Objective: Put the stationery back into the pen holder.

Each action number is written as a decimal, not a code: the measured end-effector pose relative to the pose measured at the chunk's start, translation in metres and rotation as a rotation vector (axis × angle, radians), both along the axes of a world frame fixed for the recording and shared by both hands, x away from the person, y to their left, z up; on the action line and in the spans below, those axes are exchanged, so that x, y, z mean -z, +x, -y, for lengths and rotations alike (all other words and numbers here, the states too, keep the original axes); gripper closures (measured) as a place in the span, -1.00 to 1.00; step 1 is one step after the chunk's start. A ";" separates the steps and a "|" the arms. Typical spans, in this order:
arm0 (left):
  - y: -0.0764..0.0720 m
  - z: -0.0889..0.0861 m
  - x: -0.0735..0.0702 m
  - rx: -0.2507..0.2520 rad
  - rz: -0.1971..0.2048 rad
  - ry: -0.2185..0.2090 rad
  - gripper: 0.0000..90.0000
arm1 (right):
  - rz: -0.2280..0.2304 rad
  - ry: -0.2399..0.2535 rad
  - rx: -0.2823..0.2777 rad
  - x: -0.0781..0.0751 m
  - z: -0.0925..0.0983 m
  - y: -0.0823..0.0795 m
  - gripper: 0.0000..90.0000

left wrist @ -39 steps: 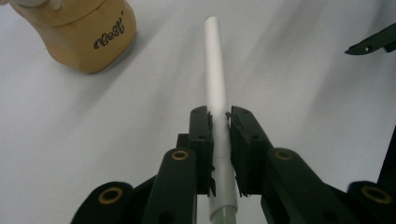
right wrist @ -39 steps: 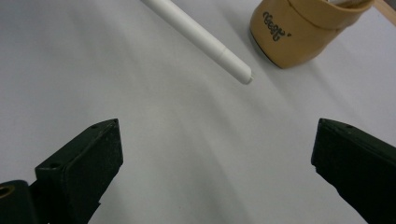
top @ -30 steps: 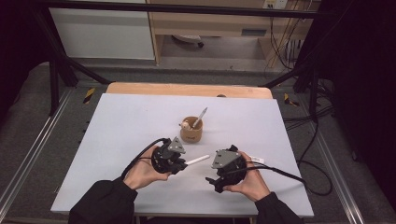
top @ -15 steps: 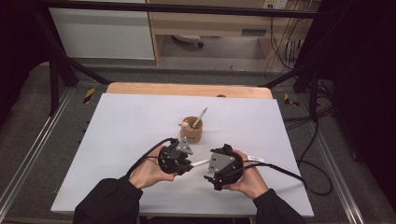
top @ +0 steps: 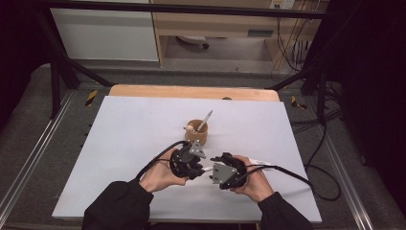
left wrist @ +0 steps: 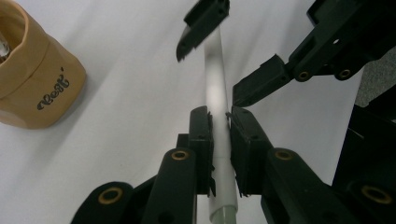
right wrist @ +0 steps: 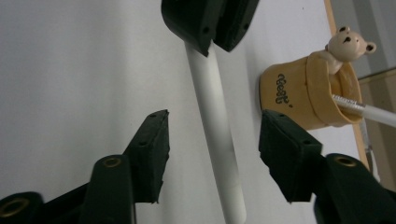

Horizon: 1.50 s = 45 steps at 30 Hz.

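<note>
My left gripper [left wrist: 219, 119] is shut on a white pen [left wrist: 215, 70], which sticks out past its tips. In the high view the left gripper [top: 198, 168] and right gripper [top: 215, 173] face each other near the table's front, with the pen [top: 207, 169] bridging them. The right gripper [right wrist: 215, 123] has just been closing. Its jaws stand on either side of the pen's [right wrist: 210, 93] free end with a gap on each side. A tan cup [top: 196, 133] with a small bear figure [right wrist: 343, 44] holds another white pen [top: 206, 120] just behind the grippers.
The white table top [top: 119, 143] has a wooden strip [top: 191, 91] along its far edge. Black cables trail from both grippers, the right one off the table's right side. Metal rails flank the table.
My left hand has carried the pen rightwards until it lies between the right gripper's jaws. Those jaws have narrowed around the pen.
</note>
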State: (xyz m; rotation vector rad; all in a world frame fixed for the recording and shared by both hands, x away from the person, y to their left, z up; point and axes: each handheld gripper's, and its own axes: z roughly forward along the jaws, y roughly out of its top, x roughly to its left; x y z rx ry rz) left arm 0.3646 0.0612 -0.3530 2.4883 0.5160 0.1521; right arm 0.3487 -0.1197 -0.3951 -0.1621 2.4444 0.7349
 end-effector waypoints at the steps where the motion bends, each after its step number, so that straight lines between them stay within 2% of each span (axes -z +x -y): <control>1: 0.000 0.001 0.000 0.000 0.001 0.002 0.74 | 0.017 -0.001 -0.015 0.000 0.000 0.000 0.06; 4: 0.001 0.003 0.001 0.006 0.001 0.012 0.74 | 0.054 -0.012 -0.051 0.000 0.000 -0.001 0.19; 9: 0.000 0.006 0.002 0.006 -0.003 0.007 0.74 | 0.081 -0.029 -0.074 0.000 0.000 -0.001 0.35; 21: 0.001 0.009 0.002 0.008 -0.001 0.006 0.74 | 0.100 -0.055 -0.105 0.001 0.000 -0.003 0.65; 28: 0.001 0.009 0.002 0.010 -0.006 0.000 0.74 | 0.096 -0.058 -0.119 0.002 -0.001 -0.004 0.74; 31: 0.001 0.008 0.002 0.015 0.005 -0.001 0.74 | 0.091 -0.058 -0.112 0.002 -0.001 -0.005 0.75; 33: 0.001 0.007 0.002 0.015 0.021 -0.017 0.74 | 0.105 -0.060 -0.111 0.002 0.000 -0.004 0.75; 36: 0.000 0.006 0.001 0.018 0.044 -0.029 0.72 | 0.101 -0.054 -0.104 0.000 0.001 -0.003 0.75; 40: 0.000 -0.002 -0.002 0.011 0.067 -0.052 0.58 | 0.093 -0.054 -0.078 0.000 0.003 0.000 0.75; 45: 0.000 -0.018 -0.004 -0.011 0.096 -0.089 0.28 | 0.068 -0.039 -0.027 0.000 0.008 0.004 0.75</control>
